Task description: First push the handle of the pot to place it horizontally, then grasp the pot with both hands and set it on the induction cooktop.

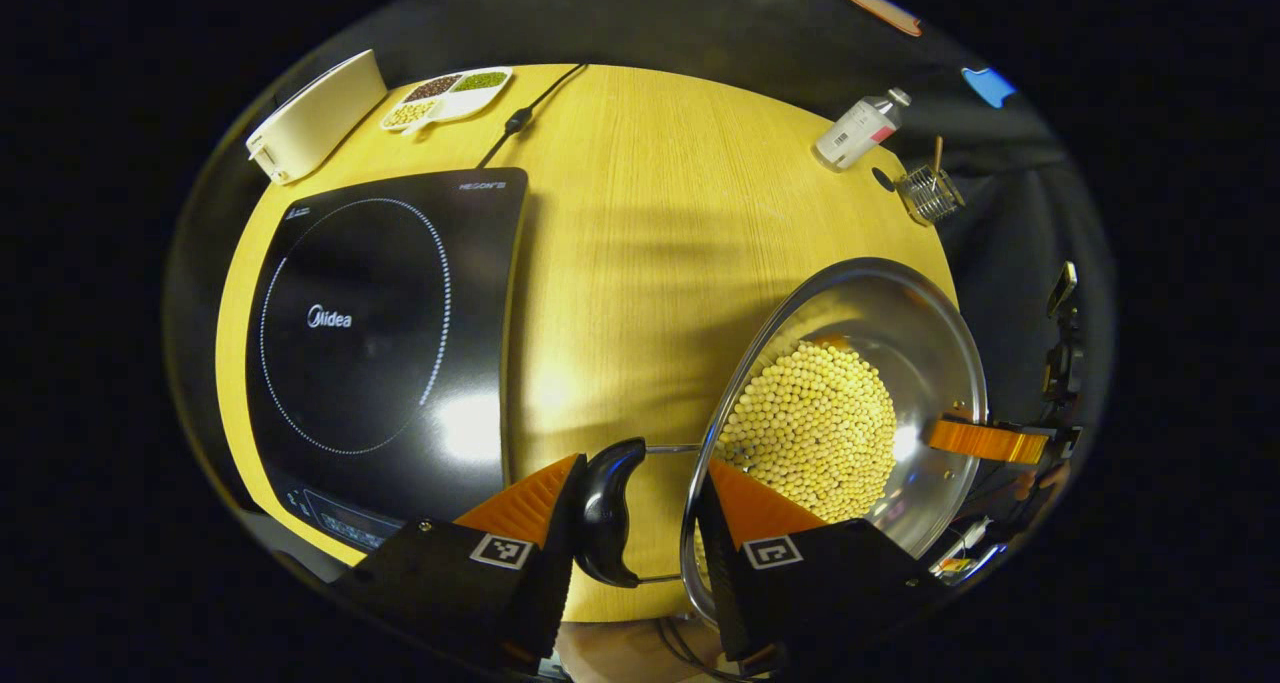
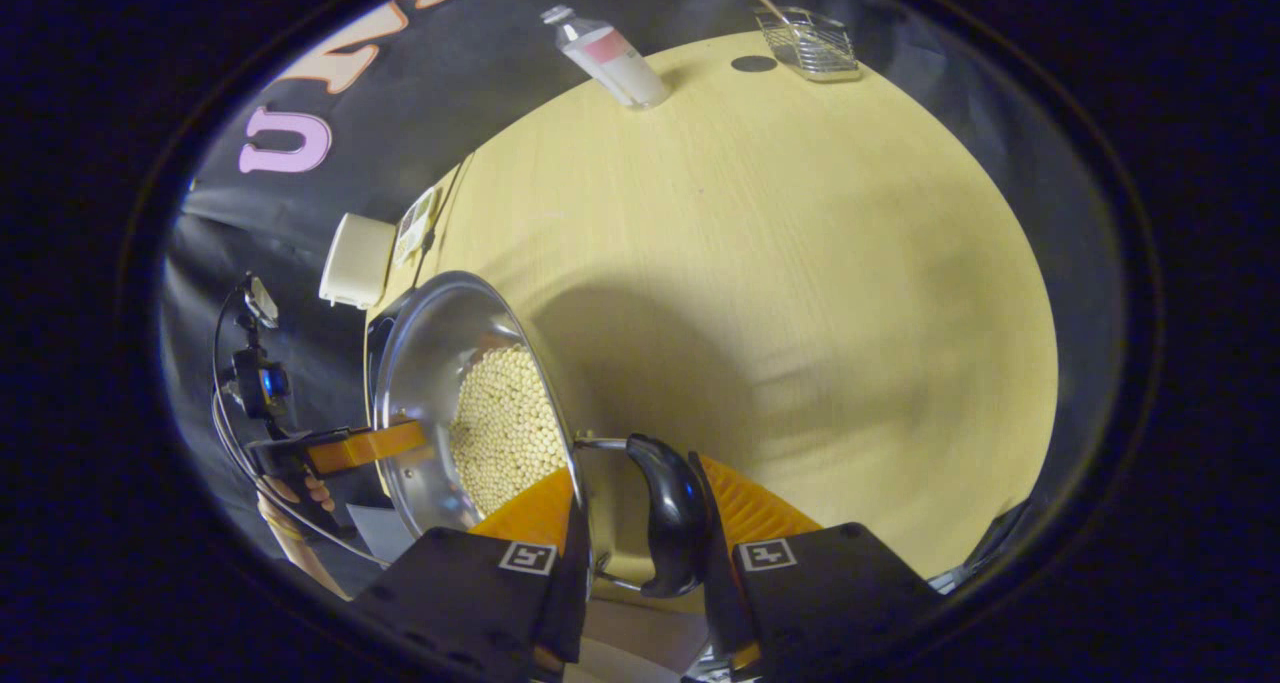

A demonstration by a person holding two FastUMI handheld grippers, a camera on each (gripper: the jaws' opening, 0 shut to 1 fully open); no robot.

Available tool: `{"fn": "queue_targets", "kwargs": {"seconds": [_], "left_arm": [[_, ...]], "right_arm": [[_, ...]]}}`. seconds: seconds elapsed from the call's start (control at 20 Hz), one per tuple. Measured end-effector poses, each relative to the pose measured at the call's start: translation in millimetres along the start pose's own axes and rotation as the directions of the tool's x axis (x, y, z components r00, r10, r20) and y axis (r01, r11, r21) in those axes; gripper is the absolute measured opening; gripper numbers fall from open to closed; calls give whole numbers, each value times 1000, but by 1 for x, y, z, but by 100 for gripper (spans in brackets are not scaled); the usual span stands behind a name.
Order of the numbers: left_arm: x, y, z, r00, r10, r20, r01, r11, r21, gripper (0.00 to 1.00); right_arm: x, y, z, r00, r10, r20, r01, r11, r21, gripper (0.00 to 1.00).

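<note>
Both grippers, left [image 1: 640, 508] and right [image 2: 632, 508], have jaws around a black side handle [image 1: 607, 511] of the bean-filled pot [image 1: 850, 413], lifted right of the induction cooktop [image 1: 380, 333].

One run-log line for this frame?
pot: beans inside, off cooktop | left gripper: straddling handle | right gripper: straddling opposite handle

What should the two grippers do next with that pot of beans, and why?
Probably carry the pot sideways toward the induction cooktop and lower it there. In the left gripper view the left gripper straddles one black handle and the rim; in the right gripper view the right gripper does likewise at the other handle. The cooktop's glass is bare.
</note>
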State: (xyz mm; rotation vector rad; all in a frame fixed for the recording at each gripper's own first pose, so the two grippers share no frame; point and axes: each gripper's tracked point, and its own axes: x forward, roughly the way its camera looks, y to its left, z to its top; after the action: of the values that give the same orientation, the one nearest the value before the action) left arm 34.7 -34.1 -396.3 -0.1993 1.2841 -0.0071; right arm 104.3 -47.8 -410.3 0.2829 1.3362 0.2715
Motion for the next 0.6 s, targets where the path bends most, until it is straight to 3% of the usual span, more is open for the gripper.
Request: {"fn": "queue_targets", "kwargs": {"seconds": [0.35, 0.4, 0.5, 0.6], "left_arm": [[-41, 57, -25, 1000, -9, 26, 9, 1000, 2, 62], [-49, 69, -27, 999, -6, 32, 6, 1000, 4, 60], [-63, 95, -28, 999, -2, 46, 2, 1000, 9, 62], [-76, 122, -30, 998, 3, 58, -4, 1000, 9, 62]], "right_arm": [[-6, 63, -48, 999, -9, 40, 10, 1000, -12, 51], [-6, 77, -55, 999, -10, 44, 10, 1000, -14, 46], [-2, 104, -67, 999, -6, 47, 6, 1000, -15, 46], [4, 132, -77, 998, 2, 55, -2, 1000, -15, 51]]}}
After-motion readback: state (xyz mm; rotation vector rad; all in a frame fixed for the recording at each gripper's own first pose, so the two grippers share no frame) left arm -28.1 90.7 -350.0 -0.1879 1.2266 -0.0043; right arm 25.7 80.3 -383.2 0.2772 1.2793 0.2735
